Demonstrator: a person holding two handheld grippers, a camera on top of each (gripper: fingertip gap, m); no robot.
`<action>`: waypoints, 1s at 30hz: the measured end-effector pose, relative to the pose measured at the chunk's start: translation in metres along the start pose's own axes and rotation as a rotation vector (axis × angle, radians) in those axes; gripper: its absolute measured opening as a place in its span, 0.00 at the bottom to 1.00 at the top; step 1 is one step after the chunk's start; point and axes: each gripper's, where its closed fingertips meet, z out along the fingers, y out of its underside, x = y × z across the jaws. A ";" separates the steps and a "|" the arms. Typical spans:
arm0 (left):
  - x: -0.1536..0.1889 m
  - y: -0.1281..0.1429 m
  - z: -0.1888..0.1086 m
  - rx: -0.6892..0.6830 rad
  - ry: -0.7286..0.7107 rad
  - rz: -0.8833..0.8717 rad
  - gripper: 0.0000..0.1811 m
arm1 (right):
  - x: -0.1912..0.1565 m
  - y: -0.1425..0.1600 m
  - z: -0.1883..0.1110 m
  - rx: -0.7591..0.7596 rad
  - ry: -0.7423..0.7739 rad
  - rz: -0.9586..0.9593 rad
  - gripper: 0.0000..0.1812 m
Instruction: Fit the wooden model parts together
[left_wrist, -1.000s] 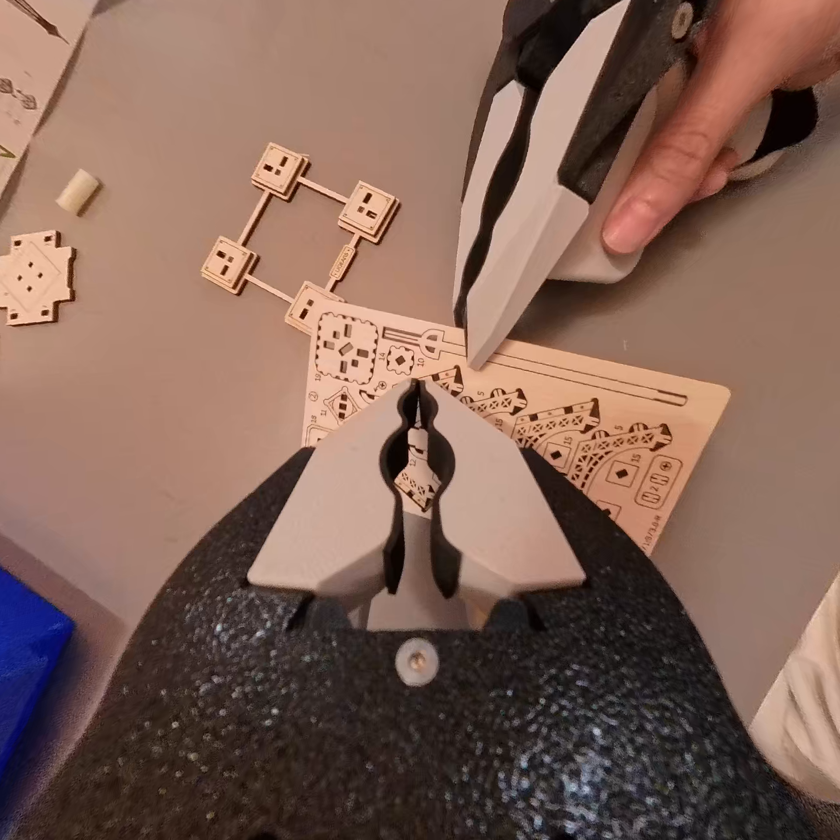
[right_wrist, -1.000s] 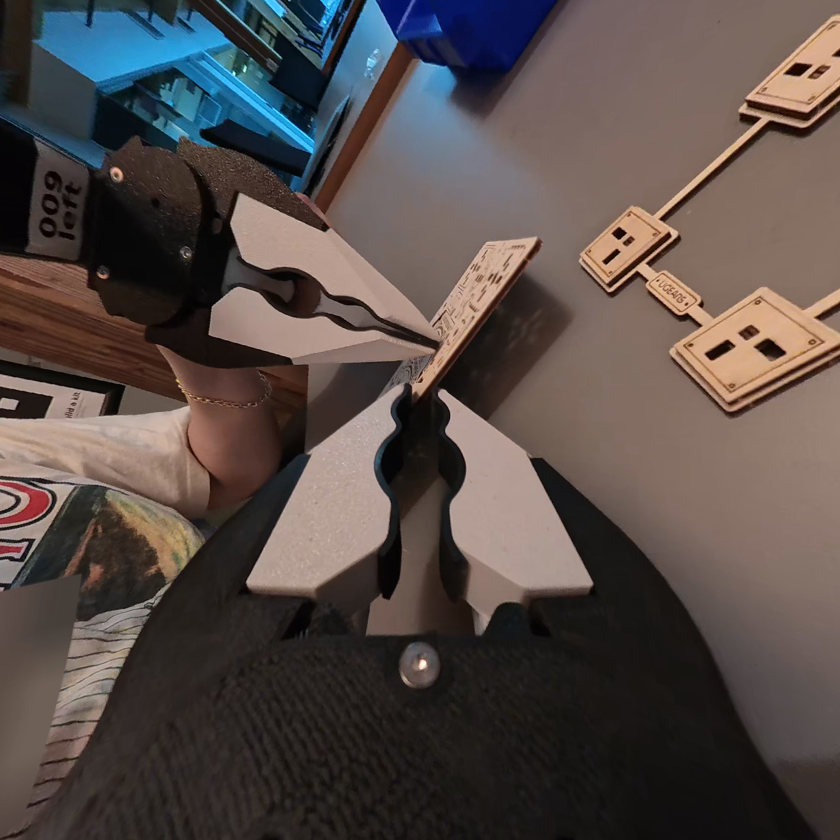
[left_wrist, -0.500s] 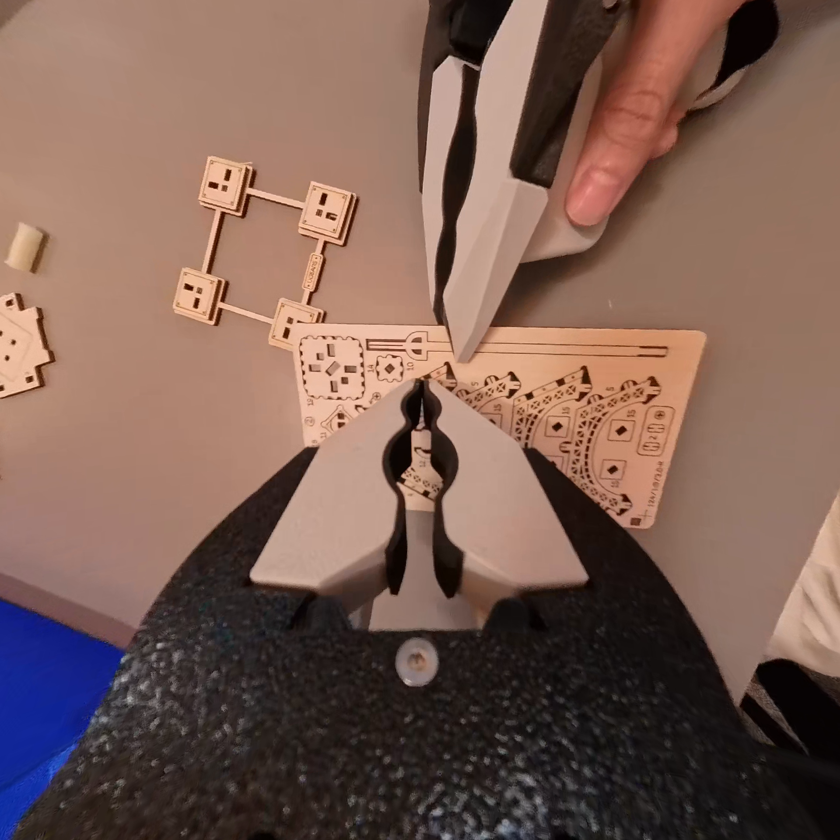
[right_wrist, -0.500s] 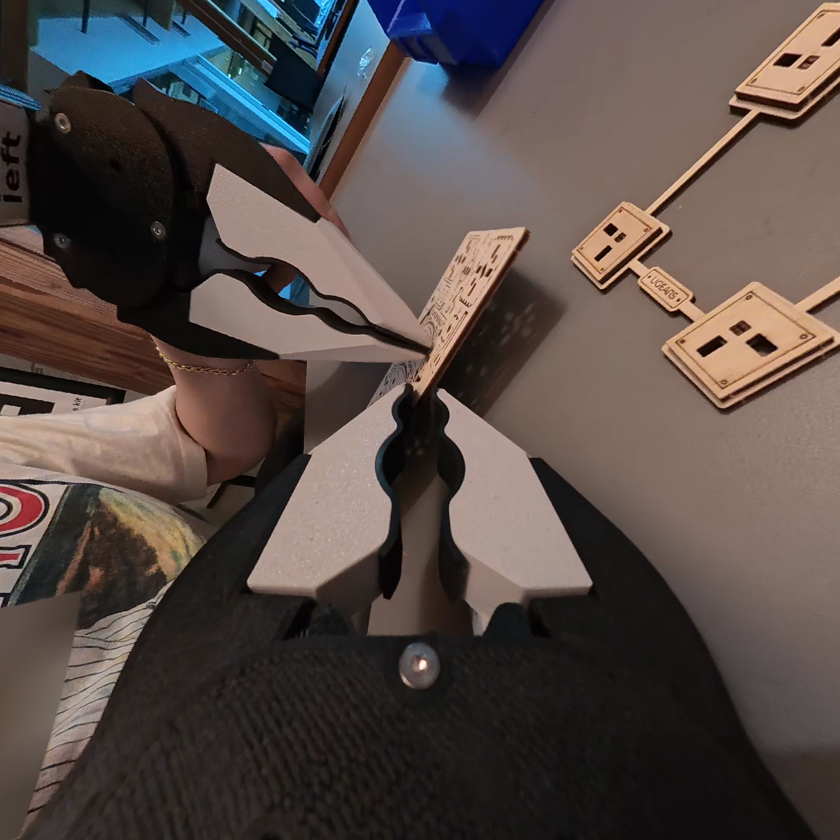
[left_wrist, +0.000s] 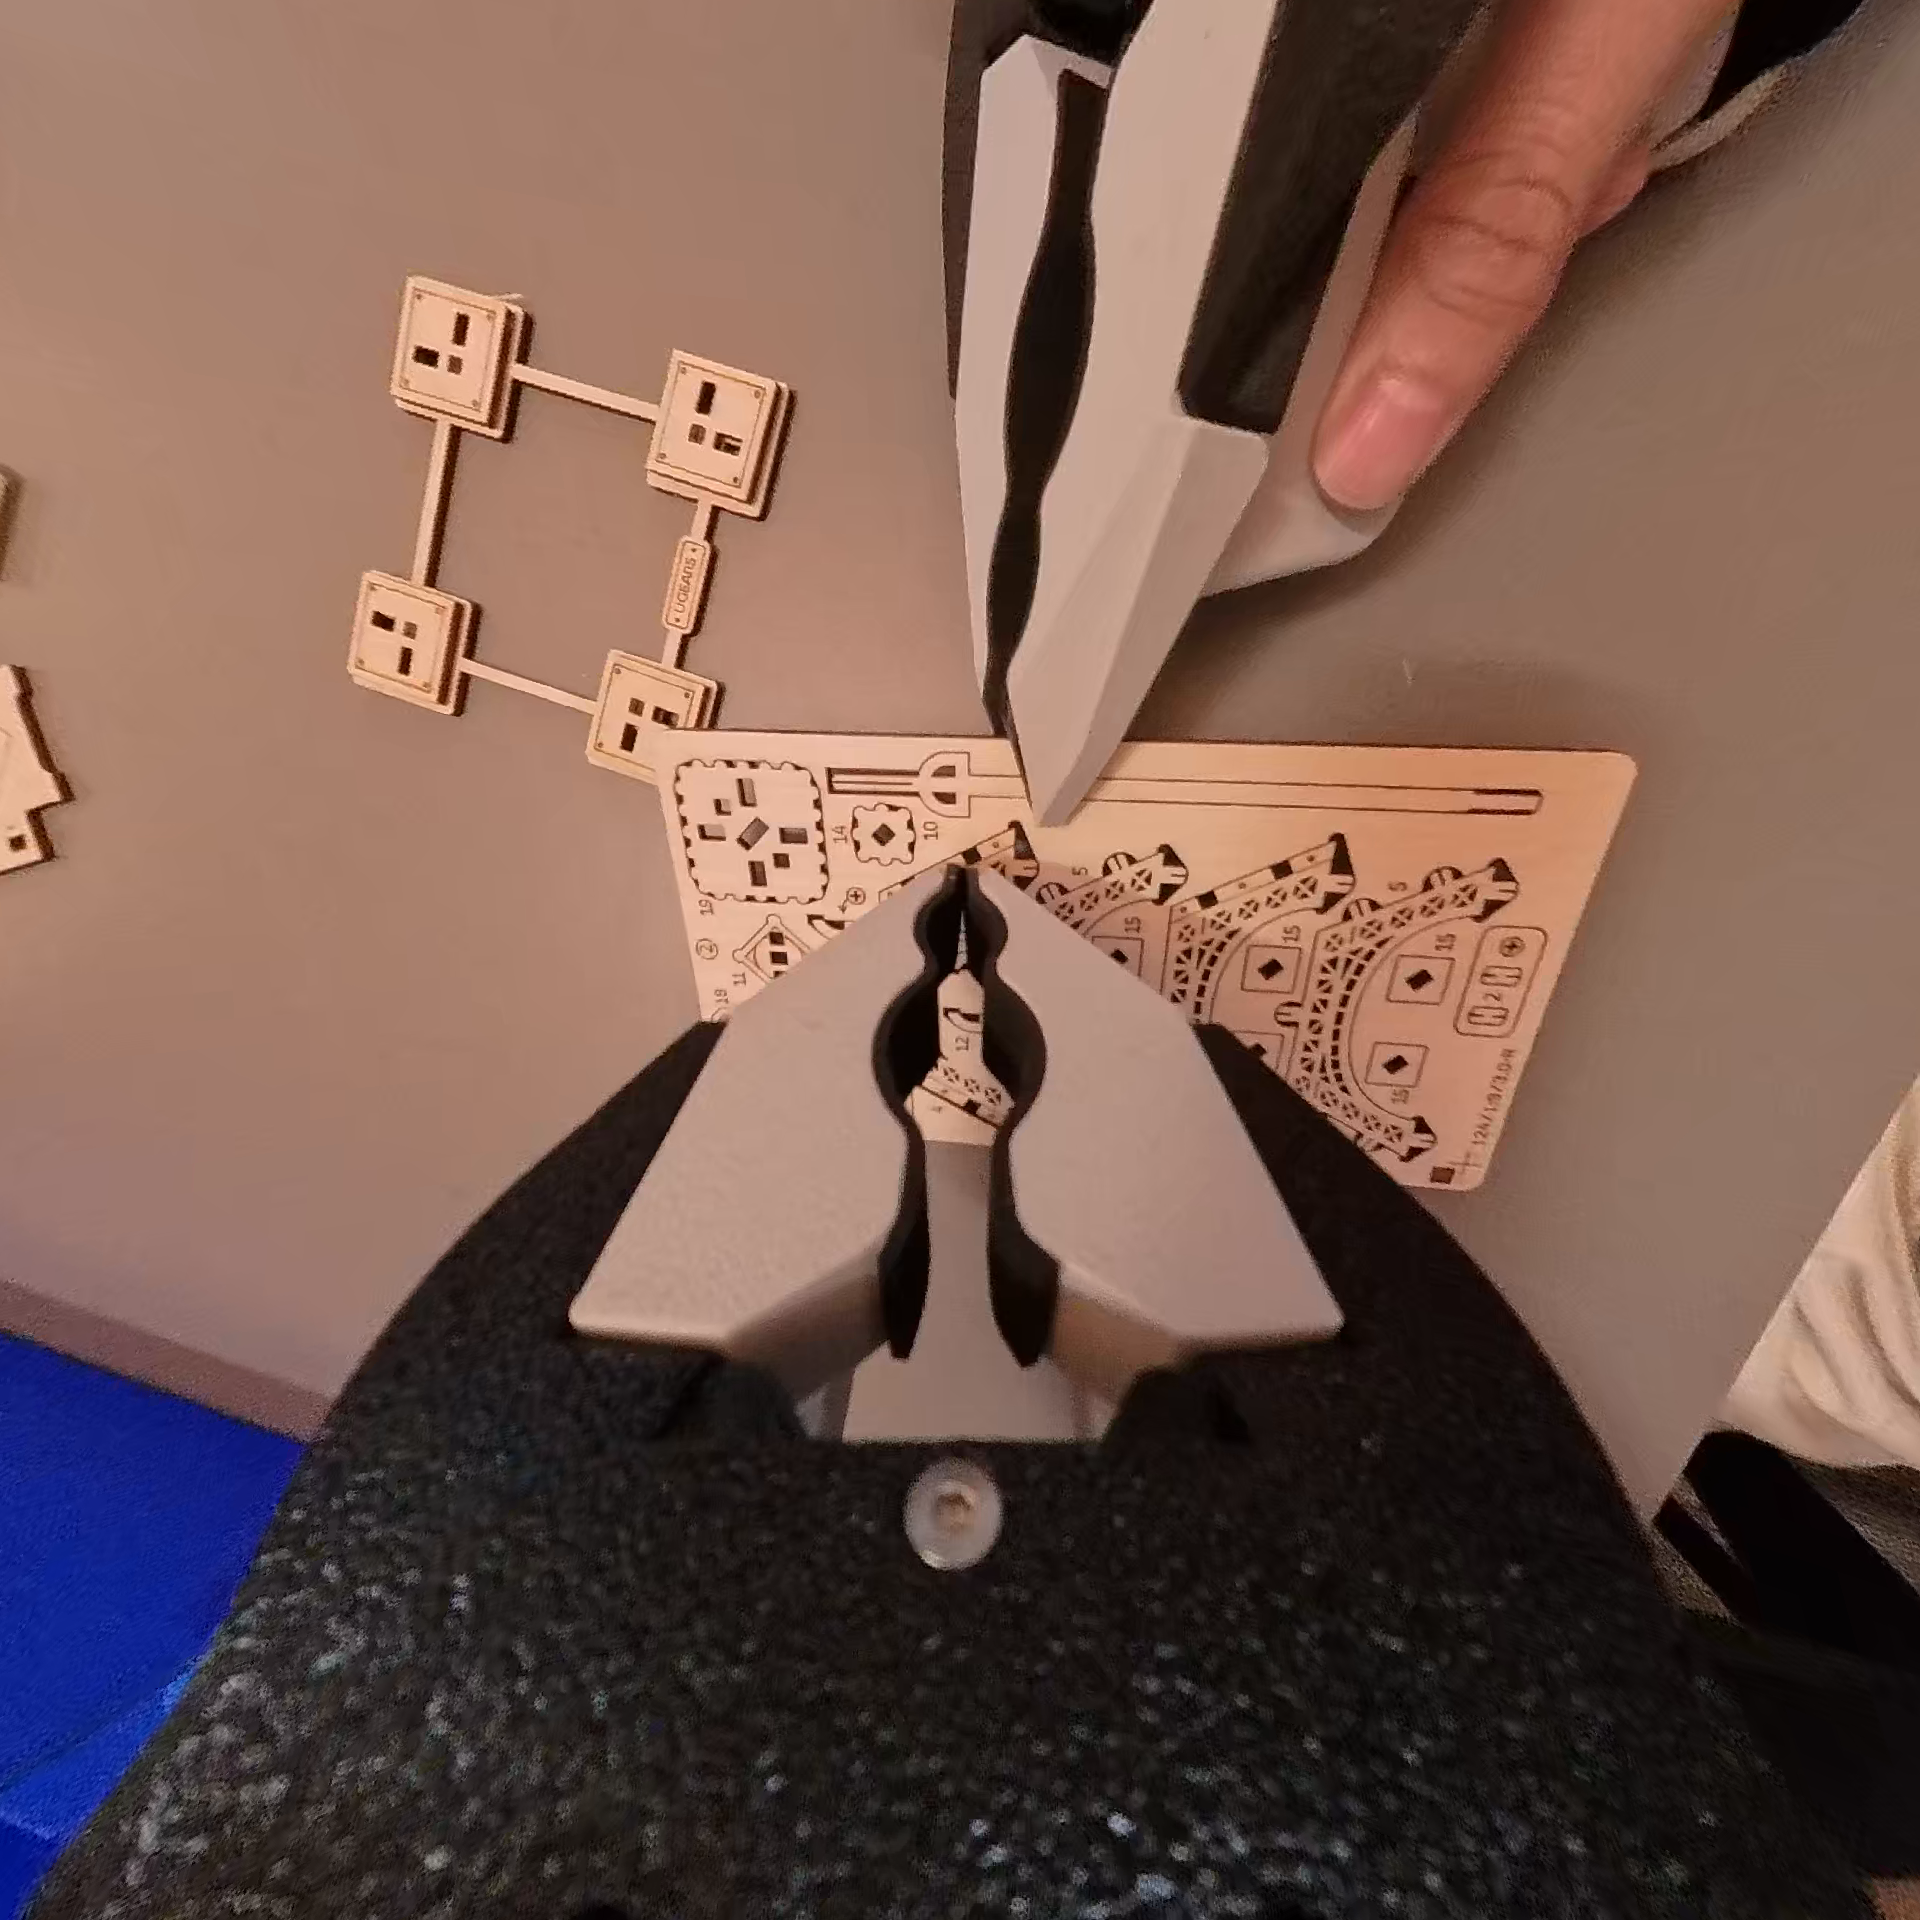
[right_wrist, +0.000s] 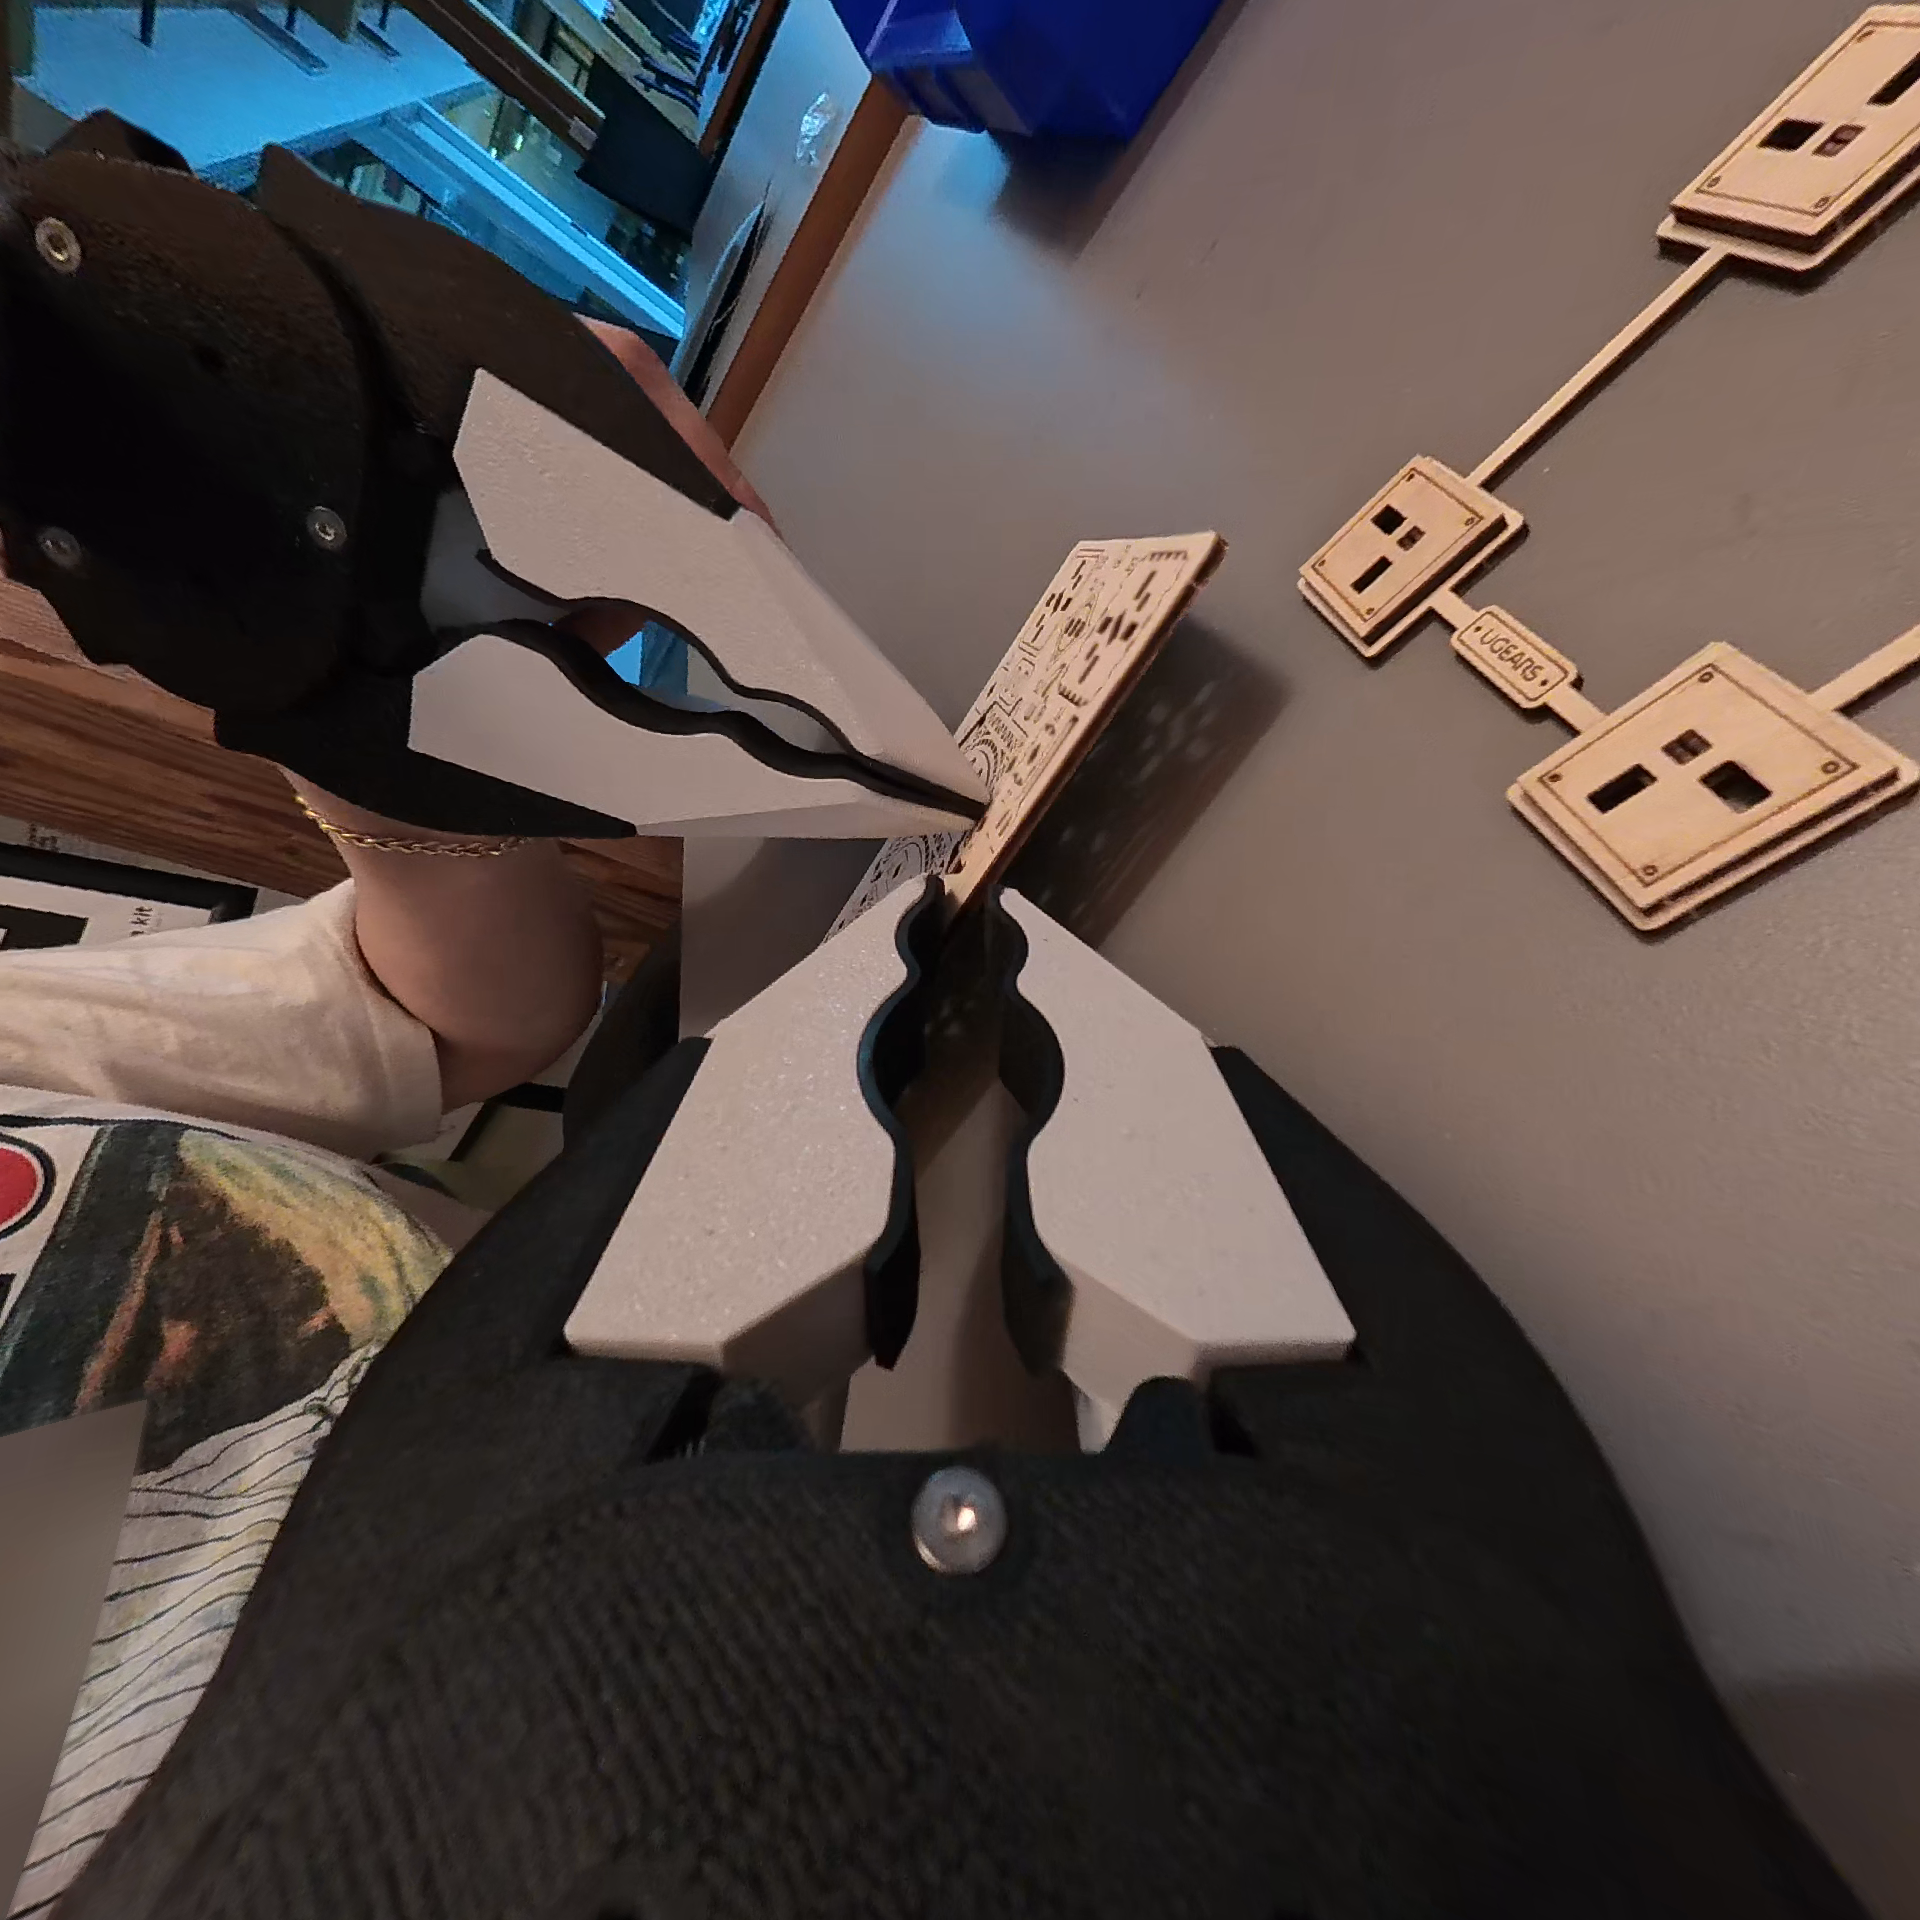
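Wooden sheet (right_wrist: 1081, 707) now steeper in right hand-held gripper (right_wrist: 961, 894).

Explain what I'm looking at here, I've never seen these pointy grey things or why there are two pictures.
These are two hand-held grippers, each with two grey fingers and a camera looking along them. One picture comes from the left gripper, the other from the right gripper.

Both are closed on the same thin wooden sheet of laser-cut model parts, held tilted above the grey table. The right one pinches its edge; the left one's tips meet the sheet's face. Each gripper also shows in the other's picture, along with the hand that holds the right one.

On the table lies a square wooden frame with four blocks at its corners.
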 end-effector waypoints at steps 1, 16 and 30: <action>0.000 0.000 0.001 -0.008 0.012 -0.005 0.00 | 0.001 0.000 0.000 -0.002 0.004 0.002 0.03; 0.001 0.002 0.003 -0.114 -0.012 0.065 0.00 | 0.003 0.001 0.001 -0.011 0.014 0.017 0.03; 0.000 0.004 -0.001 -0.038 -0.013 0.010 0.00 | 0.001 -0.001 0.000 0.005 -0.004 0.018 0.03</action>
